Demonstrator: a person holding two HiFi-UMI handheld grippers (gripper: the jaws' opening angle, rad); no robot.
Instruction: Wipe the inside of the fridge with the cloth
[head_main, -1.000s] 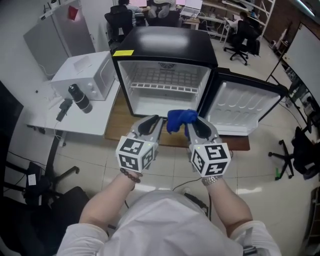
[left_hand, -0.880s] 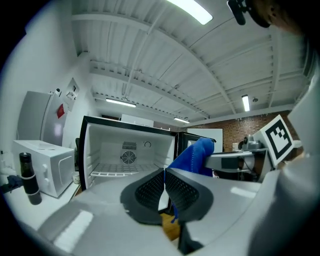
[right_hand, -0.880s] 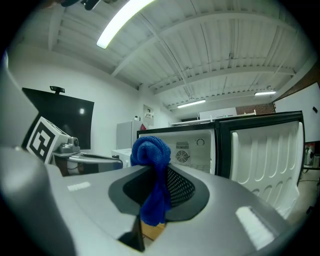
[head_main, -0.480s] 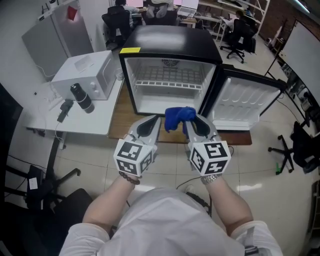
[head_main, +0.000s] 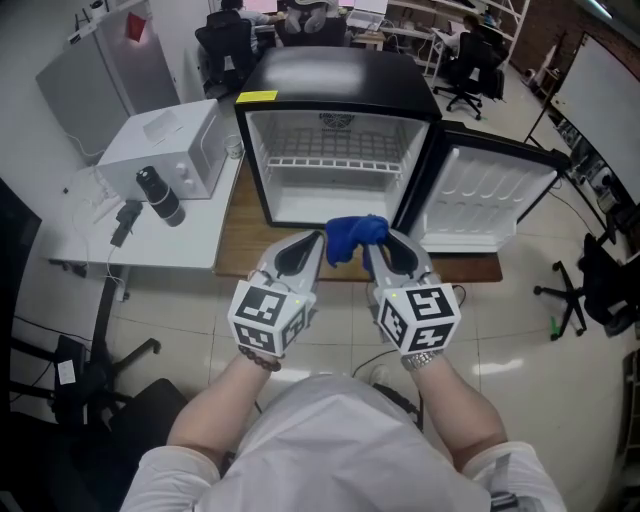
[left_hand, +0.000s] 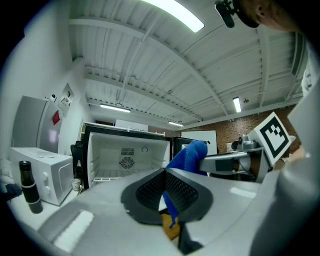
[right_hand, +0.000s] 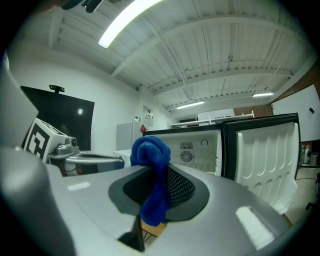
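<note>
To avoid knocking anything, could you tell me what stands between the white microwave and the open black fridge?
A small pale cup stands between the white microwave and the black fridge, clearest in the left gripper view.

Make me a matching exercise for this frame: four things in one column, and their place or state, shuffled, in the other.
1 fridge door
2 blue cloth
3 microwave
4 wire shelf

A white, on the table left of the fridge
B inside the fridge
C swung open
D gripped in the right claw

Pairs: 1-C, 2-D, 3-A, 4-B
</note>
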